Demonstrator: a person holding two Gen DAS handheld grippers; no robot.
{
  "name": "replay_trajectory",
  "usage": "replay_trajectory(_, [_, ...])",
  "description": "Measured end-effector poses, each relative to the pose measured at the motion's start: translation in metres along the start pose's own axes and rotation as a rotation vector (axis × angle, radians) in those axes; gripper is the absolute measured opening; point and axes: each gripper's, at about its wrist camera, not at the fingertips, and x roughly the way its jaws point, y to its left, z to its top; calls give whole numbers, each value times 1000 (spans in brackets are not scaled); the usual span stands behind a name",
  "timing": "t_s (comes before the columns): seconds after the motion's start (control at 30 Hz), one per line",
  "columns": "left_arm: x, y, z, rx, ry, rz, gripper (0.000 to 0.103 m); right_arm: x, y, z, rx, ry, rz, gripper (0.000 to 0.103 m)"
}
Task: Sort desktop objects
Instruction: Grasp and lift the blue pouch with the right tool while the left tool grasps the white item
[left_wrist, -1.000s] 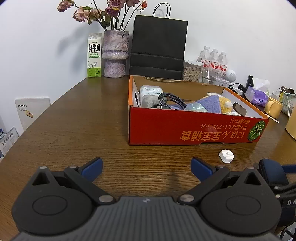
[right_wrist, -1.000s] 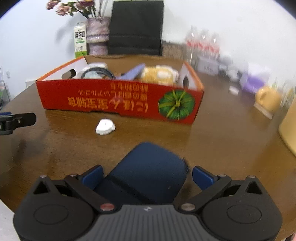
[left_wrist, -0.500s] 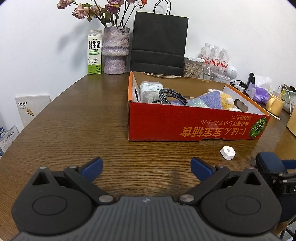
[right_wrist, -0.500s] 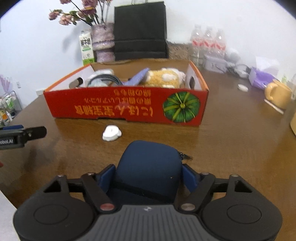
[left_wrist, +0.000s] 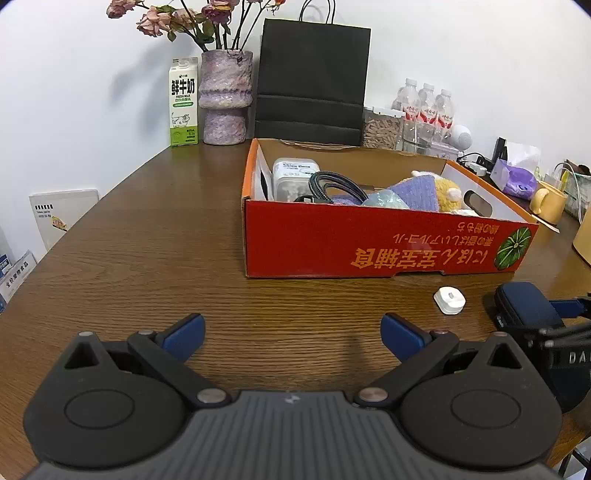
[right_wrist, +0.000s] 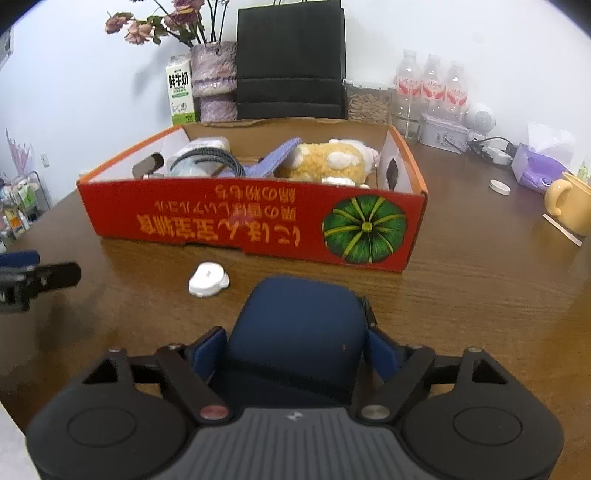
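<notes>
My right gripper (right_wrist: 295, 349) is shut on a dark blue zip case (right_wrist: 299, 325), held just above the wooden table in front of the red cardboard box (right_wrist: 240, 225). The case also shows at the right of the left wrist view (left_wrist: 528, 306). A small white plug-like device (right_wrist: 208, 279) lies on the table left of the case; it shows too in the left wrist view (left_wrist: 449, 300). The box (left_wrist: 369, 247) holds a plush toy, a coiled cable, a white container and a purple cloth. My left gripper (left_wrist: 291, 338) is open and empty over bare table.
At the back stand a milk carton (left_wrist: 183, 101), a vase of flowers (left_wrist: 225, 96), a black paper bag (left_wrist: 312, 77) and water bottles (left_wrist: 426, 107). A yellow mug (right_wrist: 570, 206) and purple tissue pack (right_wrist: 535, 166) sit at the right.
My right gripper closed its fingers on the blue case and lifted it slightly. My left gripper stayed open and pulled back a little from the box.
</notes>
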Motion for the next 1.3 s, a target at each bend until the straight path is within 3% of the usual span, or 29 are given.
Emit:
replay_trajectory(0.13, [1,-5,1,9,1,-4,103,-4,3,-7,12,-12,-14,83])
replay_trajectory(0.27, [1,-12,2,23,2,-11,103,-8,2,-8,20,-35,-5,69])
replay_trajectory(0.37, [2,-18,3,35,4,-15,103,-12,-1,-6,26,-58,4,66])
replay_trajectory(0.87, [22,-76,16,102,27,-53,103,-25,-40,2,59,-150,11,64])
replay_trajectory(1.17, [47,-105,21,99,66,-12,103,-22,-67,3,80,-192,14,64])
replay_trajectory(1.3, [54,-113,21,98,79,-12,96,-19,-69,5,69,-202,20,64])
